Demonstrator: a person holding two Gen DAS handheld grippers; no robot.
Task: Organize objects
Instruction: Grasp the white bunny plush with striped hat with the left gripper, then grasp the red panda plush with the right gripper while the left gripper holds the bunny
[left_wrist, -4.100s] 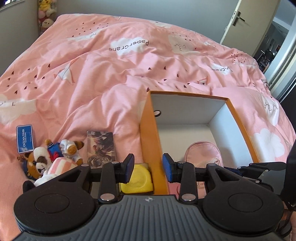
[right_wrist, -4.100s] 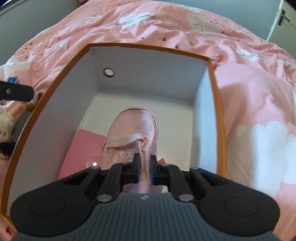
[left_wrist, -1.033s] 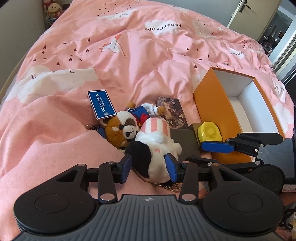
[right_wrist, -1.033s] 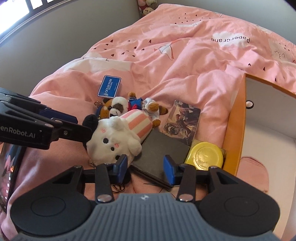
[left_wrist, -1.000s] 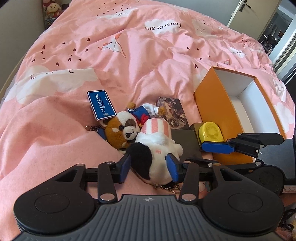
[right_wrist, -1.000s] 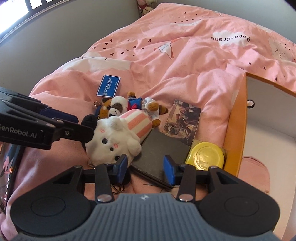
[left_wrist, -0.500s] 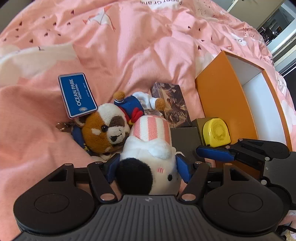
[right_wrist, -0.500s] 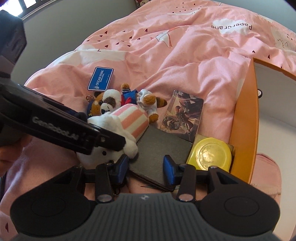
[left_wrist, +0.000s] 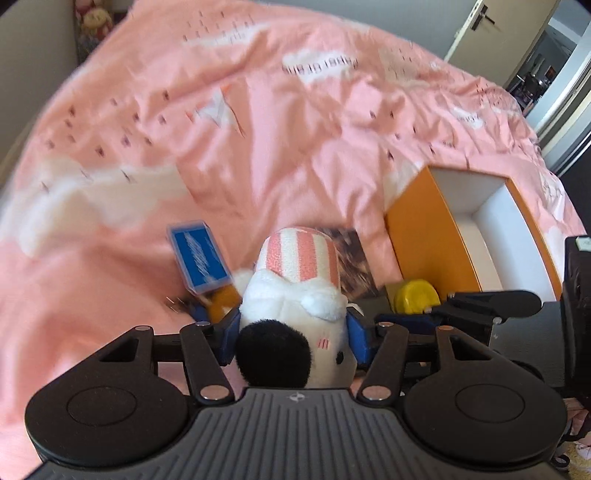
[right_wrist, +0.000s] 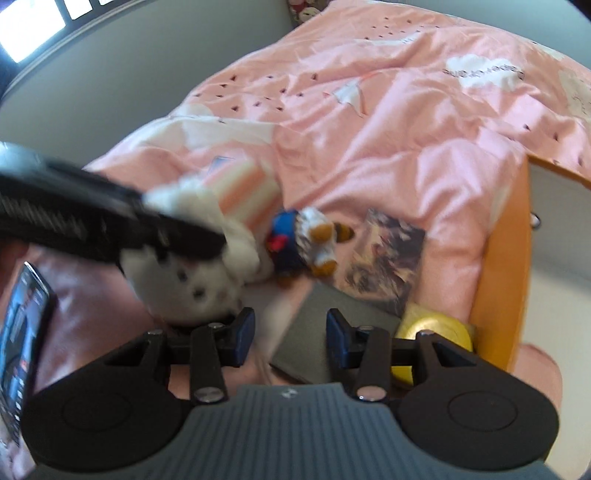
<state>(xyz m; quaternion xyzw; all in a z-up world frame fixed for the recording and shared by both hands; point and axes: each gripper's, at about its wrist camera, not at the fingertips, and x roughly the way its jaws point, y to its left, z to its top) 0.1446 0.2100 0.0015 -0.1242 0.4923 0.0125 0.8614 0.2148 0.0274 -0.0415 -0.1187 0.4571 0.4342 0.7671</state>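
Observation:
My left gripper (left_wrist: 291, 338) is shut on a white plush toy (left_wrist: 295, 295) with a pink-striped hat and a black ear, lifted off the bed. It also shows in the right wrist view (right_wrist: 207, 258), held by the left gripper's dark arm. My right gripper (right_wrist: 290, 330) is open and empty, low over a dark grey notebook (right_wrist: 332, 332). The orange box (left_wrist: 428, 240) with a white inside stands at the right. A yellow round case (left_wrist: 415, 301) lies beside its wall.
A small brown-and-blue plush (right_wrist: 306, 240), a blue tag (left_wrist: 197, 260) and a picture card (right_wrist: 384, 269) lie on the pink duvet (left_wrist: 258, 129). A phone (right_wrist: 22, 339) is at the far left. A door (left_wrist: 491, 33) is at the back right.
My left gripper has closed on the white plush and raised it off the bed. The view is blurred by motion. The right gripper stays open over the notebook.

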